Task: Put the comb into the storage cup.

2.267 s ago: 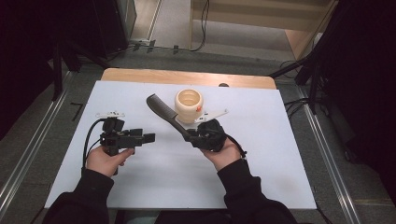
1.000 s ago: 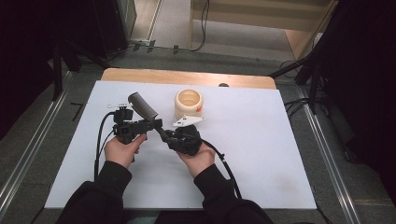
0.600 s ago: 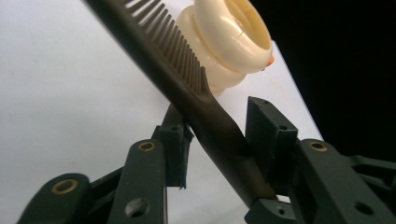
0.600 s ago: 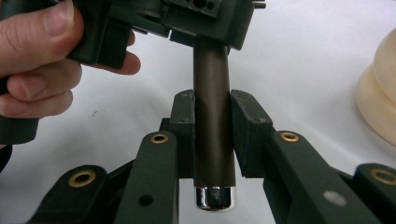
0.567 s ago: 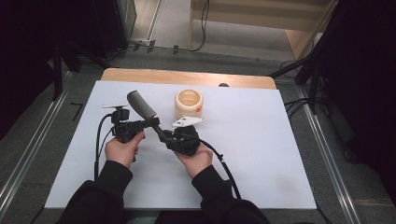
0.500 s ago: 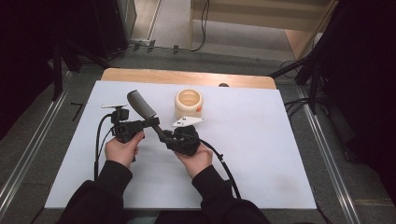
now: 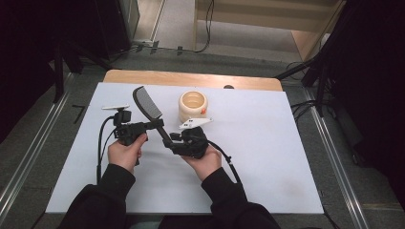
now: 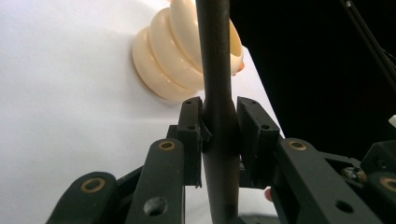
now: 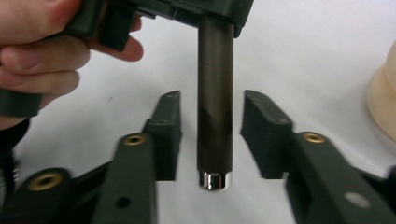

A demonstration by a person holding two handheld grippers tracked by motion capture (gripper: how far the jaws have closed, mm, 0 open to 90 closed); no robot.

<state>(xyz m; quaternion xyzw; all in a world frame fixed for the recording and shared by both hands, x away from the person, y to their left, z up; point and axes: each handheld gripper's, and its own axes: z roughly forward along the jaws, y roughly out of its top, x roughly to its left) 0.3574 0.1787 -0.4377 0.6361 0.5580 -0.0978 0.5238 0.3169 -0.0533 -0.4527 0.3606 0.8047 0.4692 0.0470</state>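
A dark brush, its bristled head [image 7: 145, 102] raised over the white table, has a long handle [image 8: 215, 70] running down to a chrome-capped end [image 9: 214, 179]. My left gripper [image 7: 154, 126] is shut on the handle's middle, both pads [image 8: 192, 133] pressed against it. My right gripper [image 7: 170, 138] comes from the opposite side with its jaws open on either side of the handle's end [image 9: 215, 107], and a gap shows on each side. In the right gripper view, the left gripper [image 9: 187, 9] and the hand holding it [image 9: 42, 51] are at the top.
A cream ribbed cup [image 7: 193, 105] stands upright just behind the grippers, also in the left gripper view [image 8: 173, 60]. The white table sheet [image 7: 277, 143] stretches wide to the right. A wooden strip [image 7: 191, 78] borders the far edge. Cables trail from both grippers.
The right gripper carried the brush left to the left gripper. The left gripper has closed on the handle. The right gripper's jaws now stand apart from it.
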